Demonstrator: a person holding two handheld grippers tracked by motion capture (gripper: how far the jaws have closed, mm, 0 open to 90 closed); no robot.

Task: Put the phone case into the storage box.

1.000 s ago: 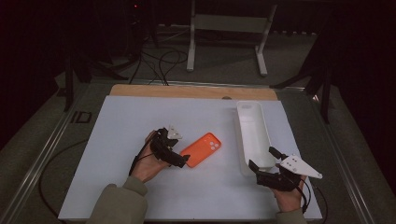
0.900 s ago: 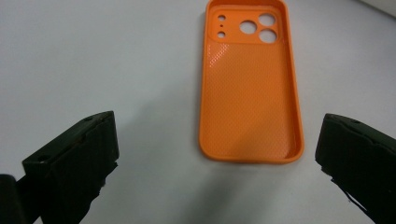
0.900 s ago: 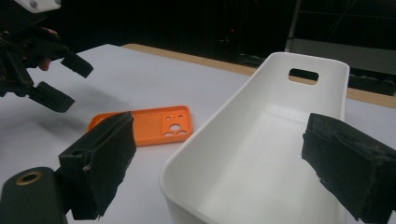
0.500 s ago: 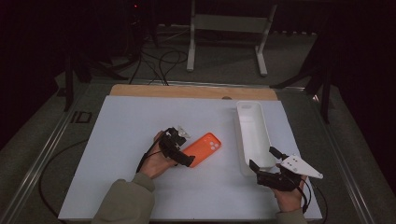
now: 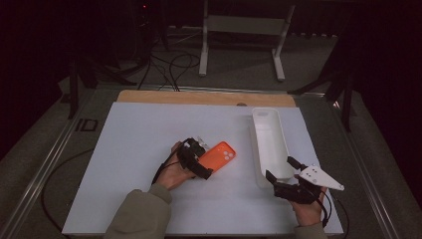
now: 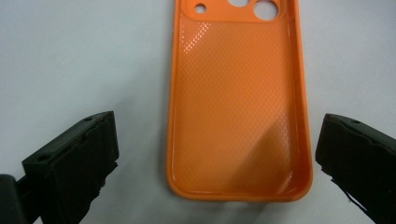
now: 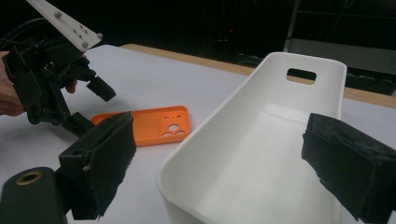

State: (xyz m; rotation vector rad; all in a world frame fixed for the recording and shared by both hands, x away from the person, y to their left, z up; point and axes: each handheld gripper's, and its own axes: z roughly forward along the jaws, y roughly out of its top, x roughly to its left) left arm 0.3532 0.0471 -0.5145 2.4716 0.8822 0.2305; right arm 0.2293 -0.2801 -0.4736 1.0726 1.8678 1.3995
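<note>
— Two grippers, one orange phone case (image 5: 219,155); which step have you reached?

— You are, by my reading, at the approach to the grasp; your left gripper (image 5: 203,167) sits at the case's near short end, jaws spread wide to either side of it and touching neither long edge; the case lies flat on the white table (image 5: 139,134), hollow side up, camera holes at its far end, just left of the white bin (image 5: 268,142) and apart from it.

— And your right gripper (image 5: 281,172)?

— Jaws spread, holding nothing; it waits at the bin's near end, the near rim between its jaws in the right gripper view.

— What does the next move call for?

— Probably this: slide the left gripper forward until the jaws flank the case's long edges; close on them squarely, since thin flexible walls may buckle or slip; then lift and carry rightward to the bin, if that is its destination.
</note>
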